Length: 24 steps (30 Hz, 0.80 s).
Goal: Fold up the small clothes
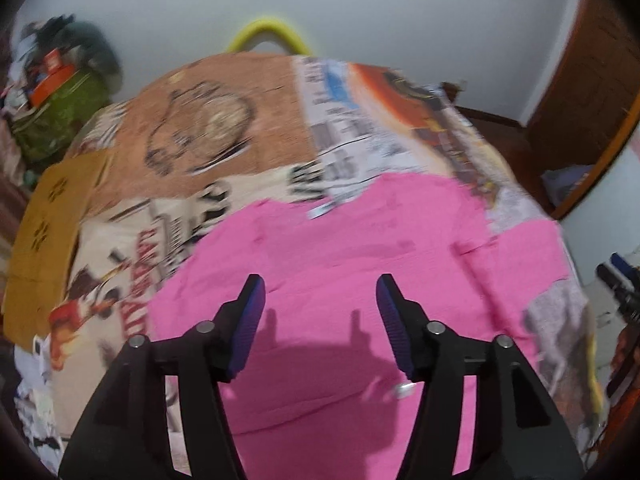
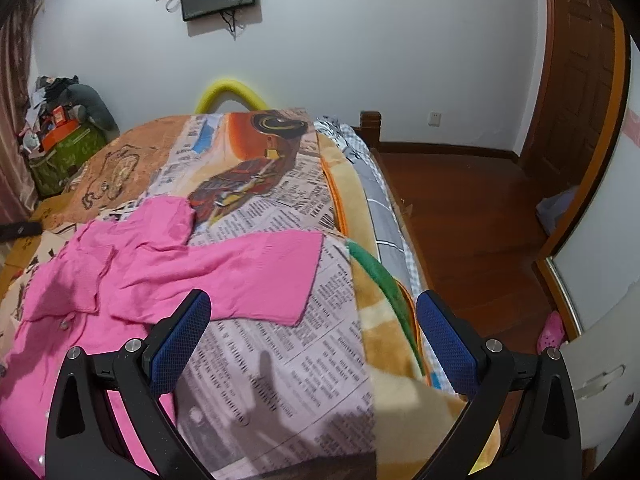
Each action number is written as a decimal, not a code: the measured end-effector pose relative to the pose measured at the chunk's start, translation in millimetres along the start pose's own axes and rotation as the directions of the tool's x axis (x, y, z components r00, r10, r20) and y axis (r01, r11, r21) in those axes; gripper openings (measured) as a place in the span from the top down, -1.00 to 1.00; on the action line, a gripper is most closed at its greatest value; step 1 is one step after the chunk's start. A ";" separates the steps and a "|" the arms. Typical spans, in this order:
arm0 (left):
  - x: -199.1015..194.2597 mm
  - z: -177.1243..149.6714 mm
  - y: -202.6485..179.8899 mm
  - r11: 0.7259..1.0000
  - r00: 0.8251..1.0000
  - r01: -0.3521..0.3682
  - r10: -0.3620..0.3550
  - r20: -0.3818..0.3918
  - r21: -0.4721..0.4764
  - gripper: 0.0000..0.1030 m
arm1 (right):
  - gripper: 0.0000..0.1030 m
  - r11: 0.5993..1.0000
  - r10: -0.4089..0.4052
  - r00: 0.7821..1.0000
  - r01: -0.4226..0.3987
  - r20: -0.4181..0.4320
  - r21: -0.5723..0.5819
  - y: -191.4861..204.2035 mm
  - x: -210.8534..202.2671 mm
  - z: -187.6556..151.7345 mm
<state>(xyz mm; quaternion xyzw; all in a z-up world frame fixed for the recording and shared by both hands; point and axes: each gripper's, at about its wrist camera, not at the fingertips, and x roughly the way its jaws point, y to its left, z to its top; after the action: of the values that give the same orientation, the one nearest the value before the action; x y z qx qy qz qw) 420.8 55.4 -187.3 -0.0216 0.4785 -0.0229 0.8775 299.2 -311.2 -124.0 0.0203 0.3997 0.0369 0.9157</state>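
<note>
Both grippers, left (image 1: 320, 296) and right (image 2: 314, 320), fingers spread, empty, above pink garment (image 2: 168, 272); newspaper (image 2: 280, 360) print unreadable.

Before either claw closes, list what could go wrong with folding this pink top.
1. The pink top lies rumpled, one sleeve spread over loose newspaper; a pinch there may lift paper too.
2. The open left claw hovers above mid-cloth, not an edge, so it may bunch layers.
3. The open right claw sits near the bed edge.

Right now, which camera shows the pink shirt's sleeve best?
The right wrist view: the sleeve lies sharp and whole across the newspaper. The left wrist view shows it blurred at the edge.
</note>
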 end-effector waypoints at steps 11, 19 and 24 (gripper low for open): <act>33.2 -48.5 84.7 0.982 0.984 -0.154 0.144 -0.101 -0.105 -0.20 | -0.43 0.998 0.059 0.991 -0.054 -0.117 0.044 -0.6 49.2 1.1; 48.3 -60.7 84.0 0.982 0.979 -0.173 0.164 -0.119 -0.076 -0.28 | -0.22 0.990 0.108 0.979 -0.091 -0.172 0.105 -3.1 77.8 -6.9; 49.1 -61.2 83.3 0.982 0.980 -0.170 0.160 -0.120 -0.078 -0.29 | -0.04 0.971 0.171 0.971 -0.138 -0.167 0.195 -10.6 84.8 -12.6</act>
<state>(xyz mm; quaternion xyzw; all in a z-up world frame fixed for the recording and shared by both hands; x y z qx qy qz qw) 397.5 134.6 -266.7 -0.0193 0.5281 0.0700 0.8461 347.9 -314.6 -195.2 0.1318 0.4809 0.0733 0.8637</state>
